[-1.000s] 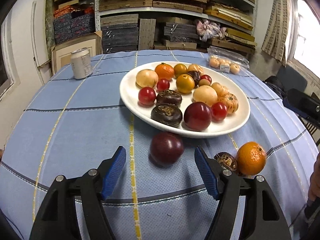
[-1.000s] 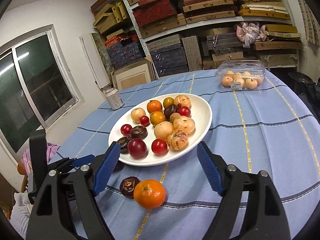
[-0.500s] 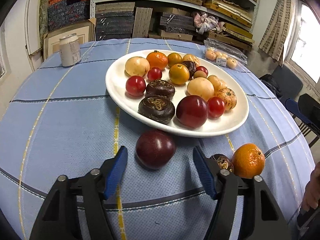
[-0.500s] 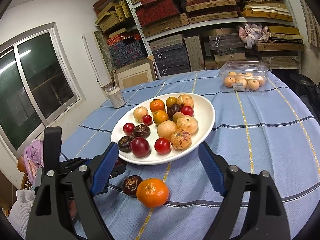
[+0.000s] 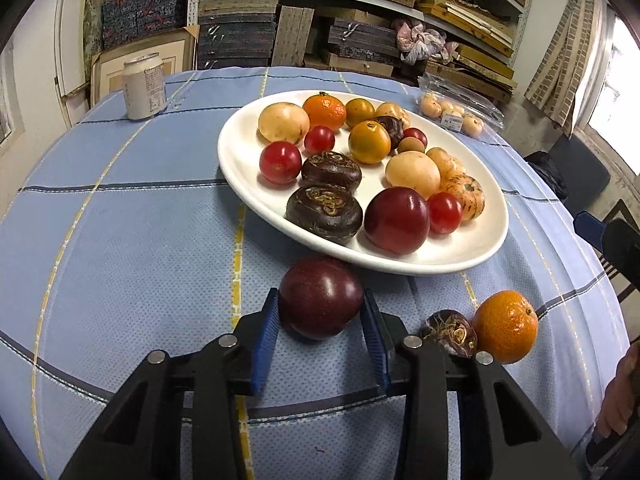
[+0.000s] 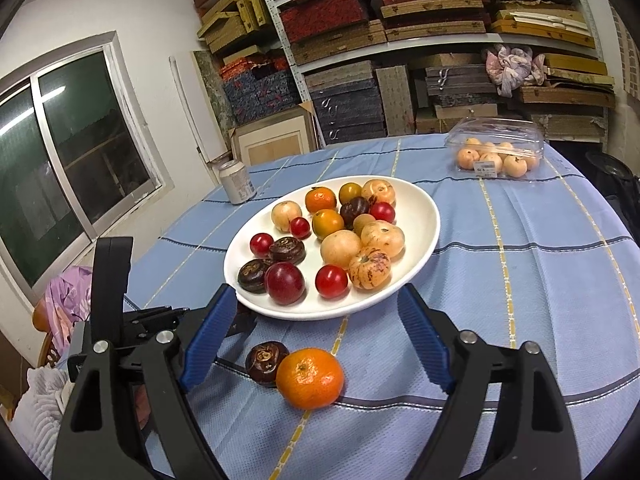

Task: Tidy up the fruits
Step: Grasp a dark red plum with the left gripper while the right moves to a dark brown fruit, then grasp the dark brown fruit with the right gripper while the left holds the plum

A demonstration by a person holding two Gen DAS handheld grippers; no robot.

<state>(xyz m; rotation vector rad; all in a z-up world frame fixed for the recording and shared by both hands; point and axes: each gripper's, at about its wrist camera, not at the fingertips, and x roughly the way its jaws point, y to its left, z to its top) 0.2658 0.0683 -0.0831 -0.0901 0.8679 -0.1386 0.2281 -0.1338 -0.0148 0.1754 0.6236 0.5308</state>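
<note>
A dark purple plum point(image 5: 320, 304) lies on the blue cloth just in front of the white plate point(image 5: 480, 248) of mixed fruit. My left gripper point(image 5: 320, 294) straddles the plum, its jaws closing, and both blue pads touch the plum's sides. To the plum's right sit a brown water chestnut point(image 5: 450, 332) and a tangerine point(image 5: 506, 328), touching each other. My right gripper point(image 6: 316, 294) hangs open above the plate's near rim point(image 6: 428, 256). Below it, nearer the camera, lie the tangerine point(image 6: 310, 378) and the chestnut point(image 6: 266, 362); its jaws hold nothing.
A drink can point(image 5: 145, 85) stands at the table's far left. A clear plastic box of pale fruit point(image 5: 460, 112) lies at the far right. Shelves of stacked boxes rise behind the table. A person's hand point(image 5: 624, 392) shows at the lower right edge.
The left gripper's jaws have drawn in from wide apart until the pads meet the plum's sides. The right gripper has stayed open in about the same place.
</note>
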